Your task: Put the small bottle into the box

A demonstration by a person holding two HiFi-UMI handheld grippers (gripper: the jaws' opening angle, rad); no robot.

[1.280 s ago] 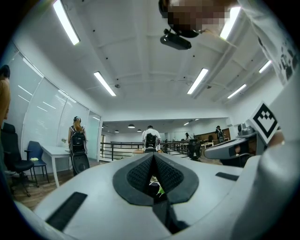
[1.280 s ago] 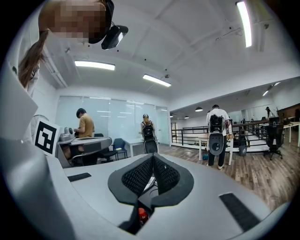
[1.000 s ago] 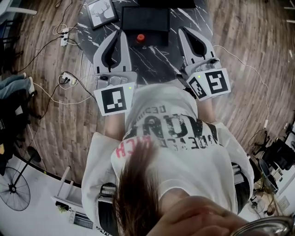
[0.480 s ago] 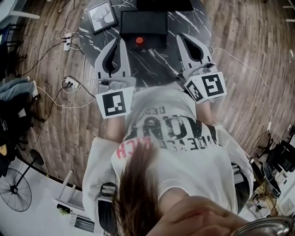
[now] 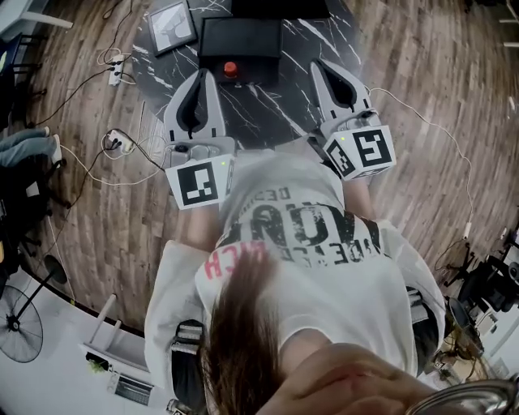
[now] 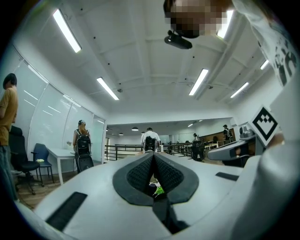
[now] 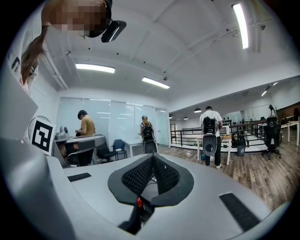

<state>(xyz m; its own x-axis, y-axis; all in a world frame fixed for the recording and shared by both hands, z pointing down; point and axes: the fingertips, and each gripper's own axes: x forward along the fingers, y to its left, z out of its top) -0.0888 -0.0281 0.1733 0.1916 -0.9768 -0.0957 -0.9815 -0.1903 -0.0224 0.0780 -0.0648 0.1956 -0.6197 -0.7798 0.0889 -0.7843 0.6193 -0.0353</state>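
A small bottle with a red cap (image 5: 230,69) stands on the black marble table (image 5: 268,105), just in front of a black box (image 5: 241,40). Both grippers are held level over the table's near part, one on each side of the bottle and short of it. My left gripper (image 5: 203,74) is shut with nothing in it; in its own view the dark pads (image 6: 140,173) meet at the tip (image 6: 153,155). My right gripper (image 5: 323,65) (image 7: 153,157) is shut and empty too. The red cap (image 7: 139,201) shows through the gap under its pads.
A framed picture (image 5: 172,24) lies on the table left of the box. Power strips (image 5: 122,139) and cables trail over the wooden floor on the left. The gripper views look level into an office with desks, chairs and several people.
In the head view both grippers have drawn back a little from the bottle and box, which now lie further left. Both pairs of jaws stay shut.
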